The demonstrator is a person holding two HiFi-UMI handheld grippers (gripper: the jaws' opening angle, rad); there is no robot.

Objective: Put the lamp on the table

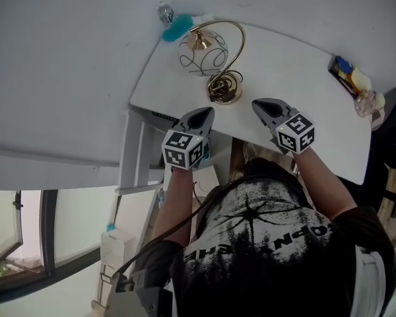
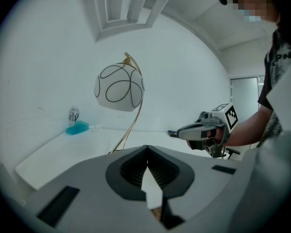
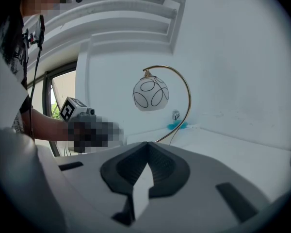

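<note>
The lamp (image 1: 203, 53) stands upright on the white table (image 1: 297, 65), with a white globe shade lined in black, a curved gold arm and a gold base (image 1: 225, 92). My left gripper (image 1: 208, 111) is shut and empty, just short of the base on its near left. To the near right of the base, my right gripper (image 1: 256, 103) is also shut and holds nothing. The left gripper view shows the shade (image 2: 119, 88) ahead, above the closed jaws (image 2: 146, 147), and the right gripper (image 2: 203, 130) off to the right. In the right gripper view the lamp (image 3: 150, 93) stands beyond the closed jaws (image 3: 148, 143).
A turquoise duster (image 1: 177, 26) and a small clear bottle (image 1: 165, 12) lie at the table's far corner by the white wall. Small packets and a clear item (image 1: 356, 84) sit at the table's right end. A window (image 1: 26, 236) is at lower left.
</note>
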